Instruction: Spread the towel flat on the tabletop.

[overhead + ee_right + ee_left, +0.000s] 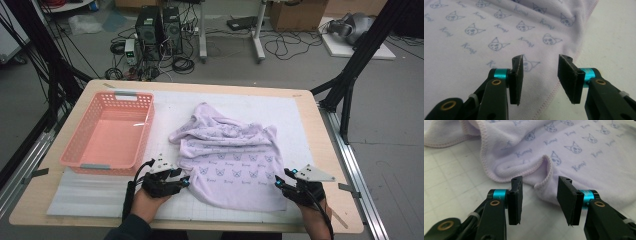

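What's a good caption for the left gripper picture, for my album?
Open left gripper faces the folded edge of a lilac cat-print towel.

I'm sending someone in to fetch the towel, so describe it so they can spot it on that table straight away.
On the wooden table, look at the white gridded mat just right of the pink plastic basket. The towel lies rumpled there, its near edge between the two open grippers. It is the one soft thing: pale lilac, printed with small cat faces and script words.
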A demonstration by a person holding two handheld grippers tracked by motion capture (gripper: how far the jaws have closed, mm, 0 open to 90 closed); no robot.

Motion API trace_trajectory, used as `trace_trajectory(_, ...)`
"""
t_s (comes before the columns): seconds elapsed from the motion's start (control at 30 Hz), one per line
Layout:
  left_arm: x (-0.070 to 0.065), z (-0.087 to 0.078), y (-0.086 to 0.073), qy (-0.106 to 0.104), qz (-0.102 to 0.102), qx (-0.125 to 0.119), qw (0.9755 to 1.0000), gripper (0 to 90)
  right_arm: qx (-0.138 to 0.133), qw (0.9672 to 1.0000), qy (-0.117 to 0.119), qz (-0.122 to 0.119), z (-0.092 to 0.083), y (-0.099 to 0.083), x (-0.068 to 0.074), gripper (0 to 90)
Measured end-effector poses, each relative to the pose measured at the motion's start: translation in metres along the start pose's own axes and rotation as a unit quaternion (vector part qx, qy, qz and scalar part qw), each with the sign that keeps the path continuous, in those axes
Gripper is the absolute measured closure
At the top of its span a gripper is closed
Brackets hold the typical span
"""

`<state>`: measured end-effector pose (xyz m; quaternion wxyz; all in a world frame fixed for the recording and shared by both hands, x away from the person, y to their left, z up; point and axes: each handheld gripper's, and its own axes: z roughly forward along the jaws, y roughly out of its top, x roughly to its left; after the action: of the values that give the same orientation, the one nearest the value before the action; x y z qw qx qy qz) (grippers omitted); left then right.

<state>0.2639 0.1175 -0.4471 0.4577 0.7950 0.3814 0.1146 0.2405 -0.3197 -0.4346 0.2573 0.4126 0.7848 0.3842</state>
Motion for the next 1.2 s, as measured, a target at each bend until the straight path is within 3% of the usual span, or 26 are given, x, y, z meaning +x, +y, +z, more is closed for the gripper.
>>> trace_trajectory(0.1, 0.005, -0.001, -0.003, -0.009, 0.001, 0.006, 0.9999, 58.5, 0.0, 1.0, 0.0, 0.0, 0.0, 0.001, 0.001, 55.2)
trace_trajectory(0.23, 0.0, 0.01, 0.001, -0.033, 0.025, 0.021, 0.9989, 60.8, 0.0, 1.0, 0.0, 0.0, 0.0, 0.001, 0.001, 55.2)
trace_trajectory(0.3, -0.004, 0.015, 0.004, -0.031, 0.042, 0.031, 0.9981, 61.4, -0.001, 1.0, -0.001, 0.001, -0.001, 0.001, 0.001, 55.2)
trace_trajectory(0.4, -0.008, 0.019, 0.005, -0.028, 0.053, 0.033, 0.9977, 70.0, -0.004, 1.0, -0.002, 0.002, -0.001, 0.001, 0.0, 55.2)
trace_trajectory(0.43, -0.009, 0.019, 0.006, -0.036, 0.051, 0.034, 0.9975, 78.0, -0.002, 1.0, -0.002, 0.003, -0.002, 0.0, 0.0, 55.2)
trace_trajectory(0.47, -0.012, 0.019, 0.006, -0.029, 0.055, 0.034, 0.9975, 82.2, -0.001, 1.0, -0.003, 0.002, -0.002, 0.0, 0.0, 55.2)
trace_trajectory(0.57, -0.016, 0.014, 0.005, -0.011, 0.049, 0.038, 0.998, 84.3, -0.003, 1.0, -0.004, 0.005, -0.005, -0.001, -0.001, 55.2)
trace_trajectory(0.73, -0.016, -0.01, -0.007, -0.005, 0.024, 0.035, 0.9991, 84.4, -0.004, 0.9999, -0.004, 0.011, -0.011, -0.003, 0.0, 55.2)
trace_trajectory(0.93, -0.017, -0.04, -0.022, -0.012, 0.0, 0.027, 0.9996, 84.3, -0.011, 0.9998, -0.005, 0.017, -0.017, -0.004, 0.006, 54.8)
trace_trajectory(1.2, -0.028, -0.067, -0.05, -0.034, -0.04, 0.017, 0.9985, 84.3, 0.011, 0.9997, -0.004, 0.022, -0.026, -0.013, 0.019, 54.8)
